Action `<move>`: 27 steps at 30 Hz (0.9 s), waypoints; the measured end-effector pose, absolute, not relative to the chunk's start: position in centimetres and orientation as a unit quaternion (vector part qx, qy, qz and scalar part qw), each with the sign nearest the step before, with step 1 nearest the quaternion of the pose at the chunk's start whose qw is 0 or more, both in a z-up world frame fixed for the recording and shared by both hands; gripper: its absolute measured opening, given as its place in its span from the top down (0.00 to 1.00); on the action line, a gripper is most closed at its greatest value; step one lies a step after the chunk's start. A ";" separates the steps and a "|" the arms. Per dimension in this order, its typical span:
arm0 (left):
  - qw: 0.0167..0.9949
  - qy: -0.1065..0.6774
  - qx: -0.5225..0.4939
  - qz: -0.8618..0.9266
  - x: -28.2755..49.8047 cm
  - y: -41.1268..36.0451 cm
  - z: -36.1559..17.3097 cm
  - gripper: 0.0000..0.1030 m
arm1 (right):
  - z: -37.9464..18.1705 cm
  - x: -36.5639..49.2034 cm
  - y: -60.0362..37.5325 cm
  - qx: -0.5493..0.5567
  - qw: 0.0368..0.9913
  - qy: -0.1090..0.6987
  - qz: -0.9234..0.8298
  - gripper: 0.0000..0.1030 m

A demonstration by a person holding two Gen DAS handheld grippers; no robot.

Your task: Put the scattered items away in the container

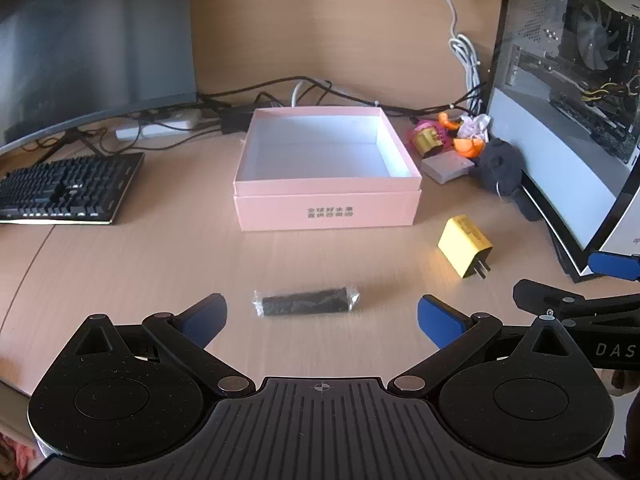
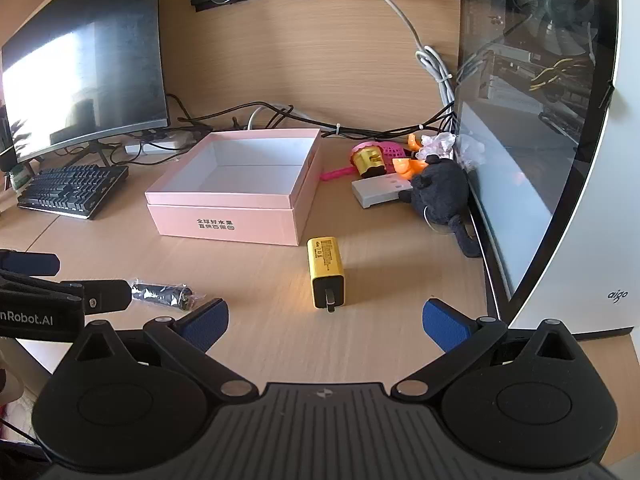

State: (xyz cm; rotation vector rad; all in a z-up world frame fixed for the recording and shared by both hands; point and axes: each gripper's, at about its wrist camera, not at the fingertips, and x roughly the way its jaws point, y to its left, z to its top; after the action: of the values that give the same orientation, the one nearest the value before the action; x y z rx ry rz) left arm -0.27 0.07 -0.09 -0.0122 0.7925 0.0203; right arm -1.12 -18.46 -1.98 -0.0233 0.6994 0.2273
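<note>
While both grippers hover low over the desk point(image 1: 120, 264), I read the following state. My left gripper point(image 1: 320, 318) has its blue pads point(image 1: 204, 320) spread wide and holds nothing; the black roll point(image 1: 306, 301) in clear wrap lies flat on the desk just ahead, between the two pads and lengthwise across the gap, not touched by either. My right gripper point(image 2: 325, 322) is likewise spread wide and empty — the yellow charger point(image 2: 326, 270) lies directly in front of it, prongs toward the camera, nearer the left pad's side than the right.

From the left view, the charger point(image 1: 464, 246) sits to the right of the roll and well apart from it, with the right gripper's fingers entering at the far right edge.

The pink box point(image 1: 326, 172) stands open behind both items, its white interior bare. Right of the box point(image 2: 236, 188) lies a cluster — a grey block point(image 2: 380, 190), a black plush point(image 2: 440, 196), pink and orange toys point(image 2: 376, 158) — against the PC case point(image 2: 580, 200). A keyboard point(image 1: 66, 188) and monitor point(image 1: 92, 40) occupy the left.
</note>
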 end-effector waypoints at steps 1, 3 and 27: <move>0.922 0.387 -0.006 0.010 -0.3 0.1 -0.1 0.00 | -2.0 -1.1 -18.4 -0.012 0.933 0.342 0.111 0.00; 0.921 0.389 -0.005 0.010 -0.3 0.2 -0.1 0.00 | -1.9 -1.3 -18.2 -0.012 0.933 0.341 0.112 0.00; 0.918 0.397 -0.005 0.020 -0.8 0.6 0.0 0.00 | -1.6 -1.6 -18.1 -0.006 0.932 0.345 0.114 0.00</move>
State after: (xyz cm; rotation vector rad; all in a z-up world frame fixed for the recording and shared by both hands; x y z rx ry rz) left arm -0.84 0.58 -0.03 -0.0103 0.8162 0.0406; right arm -1.58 -18.10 -1.63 -0.0115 0.7061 0.2334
